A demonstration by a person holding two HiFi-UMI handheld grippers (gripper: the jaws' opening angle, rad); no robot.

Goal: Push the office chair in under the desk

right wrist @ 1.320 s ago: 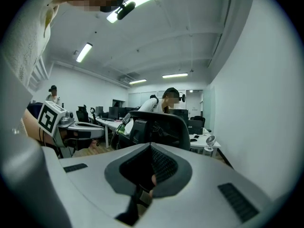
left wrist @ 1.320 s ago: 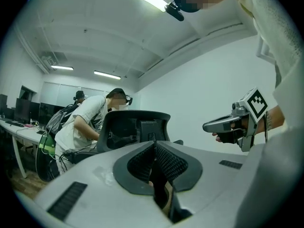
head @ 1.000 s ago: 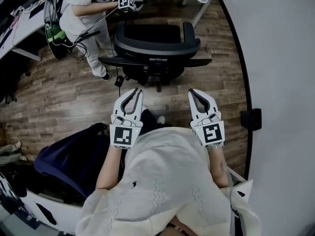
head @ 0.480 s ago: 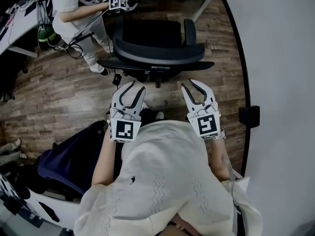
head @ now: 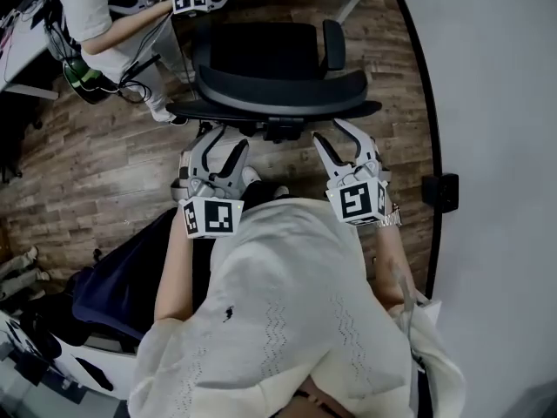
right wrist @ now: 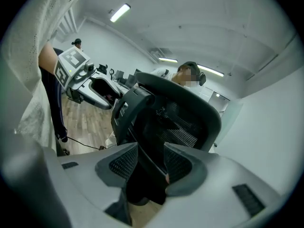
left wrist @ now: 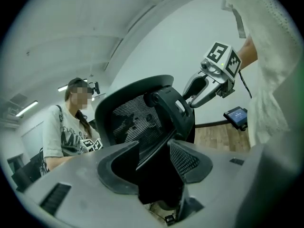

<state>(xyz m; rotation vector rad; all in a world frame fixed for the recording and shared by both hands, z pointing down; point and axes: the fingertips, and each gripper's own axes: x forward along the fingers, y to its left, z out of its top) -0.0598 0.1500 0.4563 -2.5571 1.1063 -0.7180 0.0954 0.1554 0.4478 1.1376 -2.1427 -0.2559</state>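
A person (head: 83,16) stands at the far left, beside the chair (head: 278,85). The left gripper (head: 218,138) is up against the back of the chair with its jaws wide apart and the backrest's spine between them. The chair stands on the wood floor (head: 96,146), its seat facing away toward the desk leg (head: 346,7) at the top edge. The right gripper (head: 335,133) also gapes wide around that spine. I cannot tell whether either gripper touches it.

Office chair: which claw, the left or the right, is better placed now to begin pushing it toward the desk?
Right, but only slightly. Both claws stand open at the back of the office chair; the right claw reaches a little further forward than the left claw. Using both seems best.
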